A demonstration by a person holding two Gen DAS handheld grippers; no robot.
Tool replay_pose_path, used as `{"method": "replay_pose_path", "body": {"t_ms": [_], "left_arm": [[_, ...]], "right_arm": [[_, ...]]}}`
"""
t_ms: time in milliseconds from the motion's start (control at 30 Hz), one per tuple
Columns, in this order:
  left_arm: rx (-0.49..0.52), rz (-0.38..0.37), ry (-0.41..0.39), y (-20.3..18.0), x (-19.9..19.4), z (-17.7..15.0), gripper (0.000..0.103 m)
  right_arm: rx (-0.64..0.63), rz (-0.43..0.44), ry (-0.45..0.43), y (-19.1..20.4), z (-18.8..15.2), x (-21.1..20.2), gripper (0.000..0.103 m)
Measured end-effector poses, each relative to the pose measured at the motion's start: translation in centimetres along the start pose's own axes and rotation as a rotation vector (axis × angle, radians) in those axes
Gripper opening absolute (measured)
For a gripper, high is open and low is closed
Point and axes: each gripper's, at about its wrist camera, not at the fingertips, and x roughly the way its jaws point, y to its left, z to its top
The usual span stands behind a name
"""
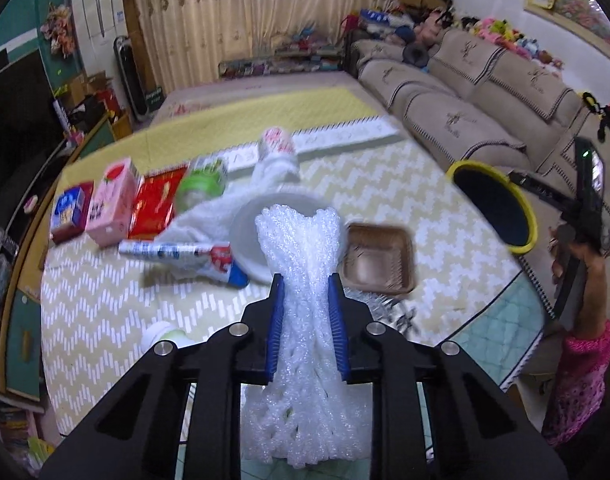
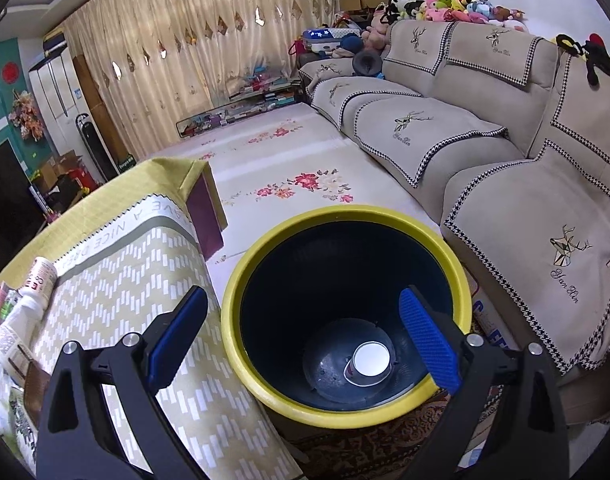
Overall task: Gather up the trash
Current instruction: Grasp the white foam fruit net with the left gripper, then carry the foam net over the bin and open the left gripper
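My left gripper [image 1: 307, 280] is shut on a white foam net sleeve [image 1: 301, 248], pinched at its waist between the blue pads and lifted above the table. The dark bin with a yellow rim [image 1: 497, 208] stands off the table's right side. In the right wrist view my right gripper [image 2: 305, 332] is open and empty, hanging over the same yellow-rimmed bin [image 2: 345, 412]. A paper cup [image 2: 369, 364] lies on the bin's bottom. The right gripper's handle and the person's hand [image 1: 577, 248] show at the right edge of the left wrist view.
On the patterned tablecloth [image 1: 105, 300] lie a brown tray [image 1: 379, 260], a white bowl [image 1: 245, 240], a white towel [image 1: 209, 216], a crumpled wrapper [image 1: 185, 254], a green can [image 1: 203, 186], red, pink and blue cartons [image 1: 109, 204]. A beige sofa [image 2: 485, 140] runs along the right.
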Motion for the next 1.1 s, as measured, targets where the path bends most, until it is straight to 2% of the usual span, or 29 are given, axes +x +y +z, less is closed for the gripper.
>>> {"method": "replay_pose_path", "body": {"t_ms": [100, 300, 600, 900, 1000, 1100], "left_arm": [[0.024, -0.019, -0.040, -1.5, -1.2, 0.8, 0.022], [0.086, -0.122, -0.077, -6.7, -0.9, 3.2, 0.022], [0.188, -0.296, -0.038, -18.1, 5.3, 7.8, 0.022], [0.283, -0.332, 0.009, -28.5, 13.0, 11.4, 0.023], [0.306, -0.321, 0.017, -31.3, 15.7, 12.3, 0.026], [0.310, -0.301, 0.024, -33.2, 17.9, 12.9, 0.034]], "right_arm": [[0.008, 0.011, -0.013, -0.6, -0.1, -0.7, 0.092], [0.013, -0.003, -0.037, -2.2, -0.3, -2.3, 0.092], [0.084, -0.066, -0.045, -8.4, -1.6, -5.0, 0.092], [0.155, -0.103, -0.045, -12.8, -3.1, -6.7, 0.092], [0.172, -0.102, -0.037, -13.4, -3.6, -6.6, 0.092], [0.180, -0.103, -0.028, -13.7, -3.9, -6.5, 0.092]]}}
